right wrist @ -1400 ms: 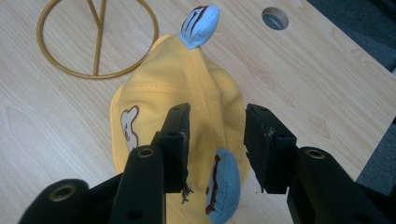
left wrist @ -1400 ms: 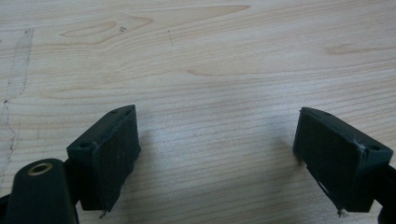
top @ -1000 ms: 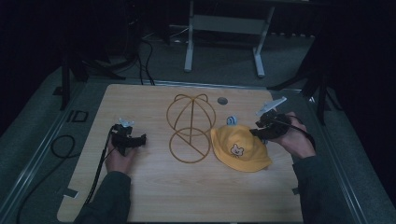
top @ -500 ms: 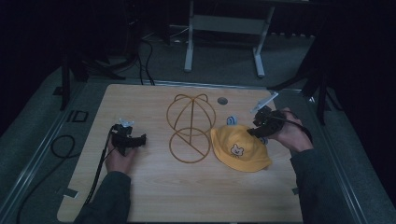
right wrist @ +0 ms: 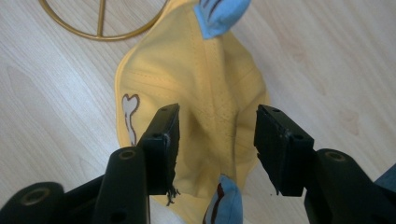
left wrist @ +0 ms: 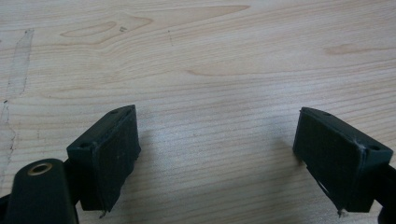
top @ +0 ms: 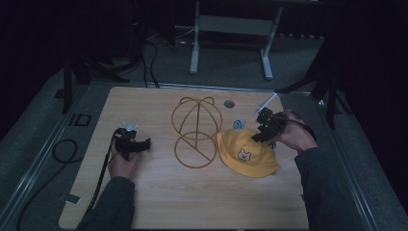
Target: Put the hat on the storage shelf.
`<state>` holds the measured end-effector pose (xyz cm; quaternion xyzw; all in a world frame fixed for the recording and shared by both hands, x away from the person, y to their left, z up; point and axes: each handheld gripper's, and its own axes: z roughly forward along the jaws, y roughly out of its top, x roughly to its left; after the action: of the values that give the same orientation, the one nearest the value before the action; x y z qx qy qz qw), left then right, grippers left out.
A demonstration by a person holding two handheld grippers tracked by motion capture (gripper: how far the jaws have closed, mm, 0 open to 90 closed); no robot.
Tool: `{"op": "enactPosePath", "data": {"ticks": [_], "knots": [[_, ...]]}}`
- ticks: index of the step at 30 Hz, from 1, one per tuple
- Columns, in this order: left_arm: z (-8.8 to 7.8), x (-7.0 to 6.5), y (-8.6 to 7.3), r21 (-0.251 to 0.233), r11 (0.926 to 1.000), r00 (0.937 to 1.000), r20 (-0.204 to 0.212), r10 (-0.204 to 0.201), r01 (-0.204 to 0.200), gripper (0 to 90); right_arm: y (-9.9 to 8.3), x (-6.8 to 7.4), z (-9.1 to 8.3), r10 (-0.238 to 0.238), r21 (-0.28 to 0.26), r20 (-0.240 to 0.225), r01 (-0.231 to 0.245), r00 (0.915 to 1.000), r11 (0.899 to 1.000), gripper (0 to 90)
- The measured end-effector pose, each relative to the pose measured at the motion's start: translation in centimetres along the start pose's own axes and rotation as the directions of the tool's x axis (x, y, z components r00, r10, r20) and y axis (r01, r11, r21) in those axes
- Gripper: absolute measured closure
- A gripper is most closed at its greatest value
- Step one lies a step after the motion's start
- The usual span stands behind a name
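A yellow cap (top: pixel 248 153) with a small animal face and blue ears lies flat on the wooden table (top: pixel 192 202), right of a gold wire hat stand (top: pixel 196 130). My right gripper (top: pixel 262 131) hovers over the cap's back edge. In the right gripper view its jaws stand open astride the cap's crown (right wrist: pixel 210 93), with a blue ear (right wrist: pixel 218 16) beyond and another (right wrist: pixel 224 200) just below. My left gripper (top: pixel 139 143) rests at the table's left. Its open jaws in the left gripper view (left wrist: pixel 215 149) hold nothing over bare wood.
A small round grey grommet (top: pixel 229 103) sits in the table's far side behind the stand. A cable (top: pixel 103 168) trails from the left gripper off the table's left edge. A metal frame (top: pixel 231 29) stands on the floor beyond the table.
My right gripper has moved left and down over the cap's back edge. The left gripper has stayed in place.
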<state>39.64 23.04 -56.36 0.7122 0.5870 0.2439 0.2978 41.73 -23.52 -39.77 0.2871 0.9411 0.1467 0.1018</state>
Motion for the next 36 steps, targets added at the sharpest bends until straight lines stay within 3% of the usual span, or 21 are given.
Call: {"op": "enactPosePath", "data": {"ticks": [11,20,24,28,36], "knots": [[0.0,0.0,0.0,0.0,1.0,1.0,0.0,0.0,0.0,14.5,0.5,-1.0,2.1,0.038,0.083,-0.069,-0.032,0.9969,0.996,45.2],[0.0,0.0,0.0,0.001,1.0,1.0,0.0,0.002,-0.002,14.6,1.2,-1.3,3.0,0.048,0.132,-0.114,-0.033,0.9923,0.991,55.6],[0.0,0.0,0.0,0.001,1.0,1.0,0.0,0.002,-0.002,14.6,1.5,-1.2,3.1,0.035,0.162,-0.127,-0.014,0.9912,0.987,65.6],[0.0,0.0,0.0,0.001,1.0,1.0,0.0,0.001,-0.001,14.6,1.7,-0.7,3.4,-0.012,0.192,-0.121,0.035,0.9926,0.981,78.2],[0.0,0.0,0.0,0.0,1.0,1.0,0.0,0.0,0.0,14.6,1.7,-0.1,2.8,-0.07,0.184,-0.102,0.088,0.9923,0.979,81.5]]}}
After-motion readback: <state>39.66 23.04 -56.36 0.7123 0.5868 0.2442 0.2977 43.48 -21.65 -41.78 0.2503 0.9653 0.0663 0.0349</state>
